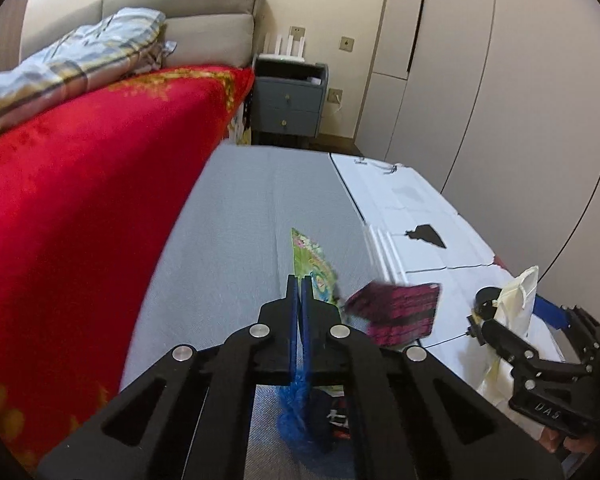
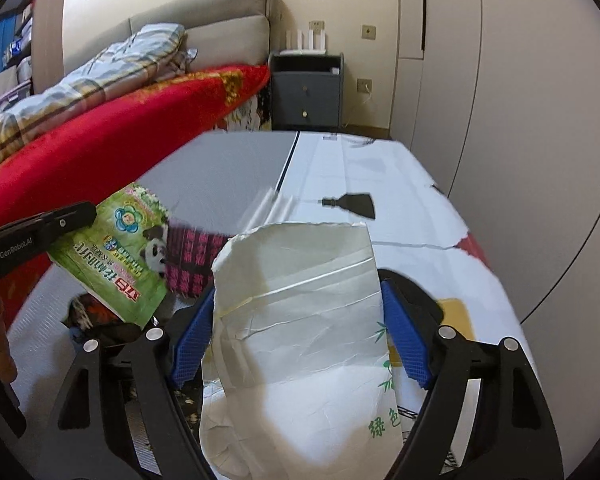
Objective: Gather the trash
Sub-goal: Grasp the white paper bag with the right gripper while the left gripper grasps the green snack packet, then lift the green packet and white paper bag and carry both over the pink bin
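We have both hands busy at once here. The left gripper (image 1: 300, 292) has its blue pads pressed flat together at the lower middle of its own view, and the green wrapper (image 1: 312, 264) with the panda print sits pinched edge-on between them — in the right wrist view the same wrapper (image 2: 120, 256) hangs off the left gripper's tip at centre left, tilted, clear of the grey cloth (image 1: 240, 208) on the table. Holding it by one edge keeps the rest of the sheet free, which should make dropping it easy.

The right gripper (image 2: 300, 320) stands wide, its two blue pads either side of a crumpled white paper bag (image 2: 296, 320). The bag fills the gap and its sides look to be touching both pads, so we judge it gripped, though lightly; the mouth of the bag is up, toward the middle of the frame — a sensible way to carry it if more trash is meant to go in.

A dark pink packet (image 1: 396, 312) is blurred just right of the left gripper; we cannot tell what holds it up.

Both grippers slope downward over the table, side by side, the right one showing at the lower right of the left view.
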### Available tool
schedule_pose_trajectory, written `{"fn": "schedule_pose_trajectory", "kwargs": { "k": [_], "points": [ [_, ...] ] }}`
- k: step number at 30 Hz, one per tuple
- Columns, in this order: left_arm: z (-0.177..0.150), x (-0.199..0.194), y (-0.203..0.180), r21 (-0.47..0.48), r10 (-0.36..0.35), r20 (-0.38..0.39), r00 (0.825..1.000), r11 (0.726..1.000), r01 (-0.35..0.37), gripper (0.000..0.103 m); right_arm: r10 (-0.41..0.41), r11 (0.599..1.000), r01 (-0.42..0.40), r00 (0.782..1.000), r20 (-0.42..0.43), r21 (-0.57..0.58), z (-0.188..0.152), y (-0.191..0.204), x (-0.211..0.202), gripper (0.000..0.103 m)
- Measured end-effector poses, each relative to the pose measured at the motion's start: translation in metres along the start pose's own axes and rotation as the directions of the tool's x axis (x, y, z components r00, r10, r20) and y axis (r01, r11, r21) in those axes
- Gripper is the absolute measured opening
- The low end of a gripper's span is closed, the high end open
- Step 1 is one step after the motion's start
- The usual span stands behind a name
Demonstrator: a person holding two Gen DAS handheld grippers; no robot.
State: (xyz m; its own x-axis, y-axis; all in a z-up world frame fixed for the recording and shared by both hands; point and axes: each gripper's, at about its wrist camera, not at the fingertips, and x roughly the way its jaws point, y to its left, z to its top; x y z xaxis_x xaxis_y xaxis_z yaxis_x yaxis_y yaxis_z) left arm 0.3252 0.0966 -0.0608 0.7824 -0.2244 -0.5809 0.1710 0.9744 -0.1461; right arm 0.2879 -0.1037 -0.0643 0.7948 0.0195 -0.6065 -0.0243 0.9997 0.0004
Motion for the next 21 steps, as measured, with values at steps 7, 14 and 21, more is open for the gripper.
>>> {"fn": "schedule_pose_trajectory", "kwargs": {
  "k": [7,14,21],
  "points": [
    [0.029,-0.054,-0.017,0.044,-0.007,0.062,0.998,0.999,0.004,0.0,-0.009,1.0,0.01,0.998,0.064,-0.001,0.021,-0.007,-0.051,0.078],
    [0.041,-0.113,-0.038,0.066,-0.05,0.101,0.994,0.997,0.044,0.0,-0.01,1.0,0.01,0.993,0.118,0.0,0.031,-0.013,-0.112,0.078],
    [0.039,-0.176,-0.061,0.08,-0.111,0.121,0.986,0.992,0.102,0.0,-0.001,1.0,-0.003,0.988,0.152,0.024,0.033,-0.023,-0.186,0.078]
  ]
}}
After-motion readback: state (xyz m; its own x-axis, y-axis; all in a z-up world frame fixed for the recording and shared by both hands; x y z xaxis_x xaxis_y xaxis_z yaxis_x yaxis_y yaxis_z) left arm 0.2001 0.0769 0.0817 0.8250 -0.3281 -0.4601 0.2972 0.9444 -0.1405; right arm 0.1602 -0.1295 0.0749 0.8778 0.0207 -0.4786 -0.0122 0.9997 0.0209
